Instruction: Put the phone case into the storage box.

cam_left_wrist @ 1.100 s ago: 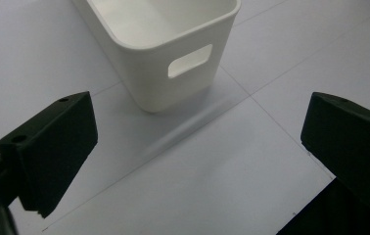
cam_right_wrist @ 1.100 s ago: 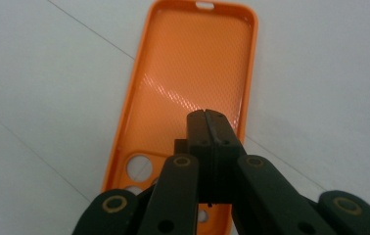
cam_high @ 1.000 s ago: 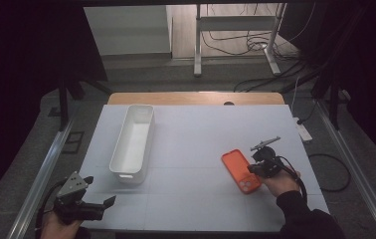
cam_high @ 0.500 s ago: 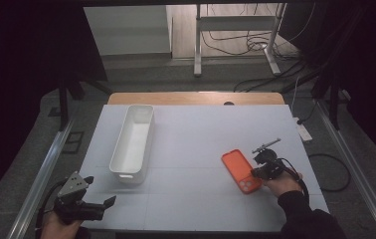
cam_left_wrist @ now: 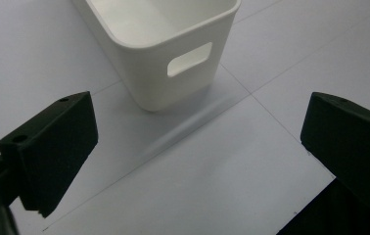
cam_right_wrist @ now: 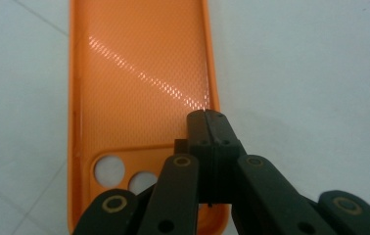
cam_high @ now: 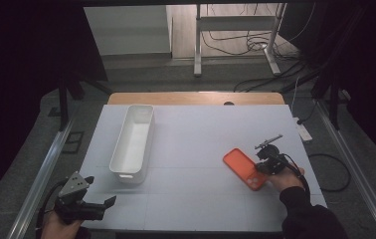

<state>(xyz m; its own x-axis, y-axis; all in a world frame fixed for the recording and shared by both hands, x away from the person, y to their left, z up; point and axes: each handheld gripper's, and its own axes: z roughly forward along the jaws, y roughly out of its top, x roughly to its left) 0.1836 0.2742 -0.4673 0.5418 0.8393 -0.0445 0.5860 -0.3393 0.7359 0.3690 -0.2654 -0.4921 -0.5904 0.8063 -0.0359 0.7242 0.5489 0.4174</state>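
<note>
Right gripper (cam_right_wrist: 206, 115) lower, fingers (cam_right_wrist: 217, 132) over orange phone case (cam_right_wrist: 139, 88).

Two things stand on the white counter (cam_high: 196, 144): a long white plastic bin (cam_high: 133, 142) near the left edge, running from the far edge toward the near one, and a flat orange plastic phone case (cam_high: 244, 168) near the right edge. The wide middle strip between them lies open from far edge to near edge. A narrow bare lane runs between the bin's handled end and the near-left corner.
</note>
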